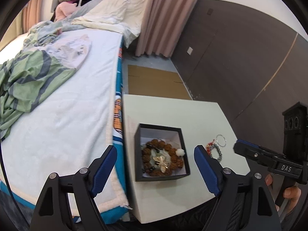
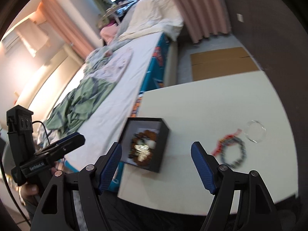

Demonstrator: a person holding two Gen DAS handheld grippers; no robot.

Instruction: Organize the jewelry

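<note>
Two grippers hang above a white table that stands against the side of a bed, both tilted downward. The left gripper has its blue-padded jaws spread wide with nothing between the pads; in its own view they straddle the black box. The right gripper is likewise wide apart and empty, its jaws framing the near edge of the box and bare tabletop. Each shows in the other's camera from the side, with fingers of a hand wrapped round the right one's handle.

The box is square, open-topped, black outside with a pale lining, and sits near the table's bed-side edge. Inside lies a brown beaded bracelet coiled around pale stones, dark beads and a gold-coloured piece, with a white bead at its right.

On the table to the right of the box, well apart from it, lie a grey beaded bracelet, a red cord bracelet touching it, and a thin clear bangle just beyond. The right view is blurred. A crumpled green sheet covers the bed; flat cardboard lies on the floor behind the table.
</note>
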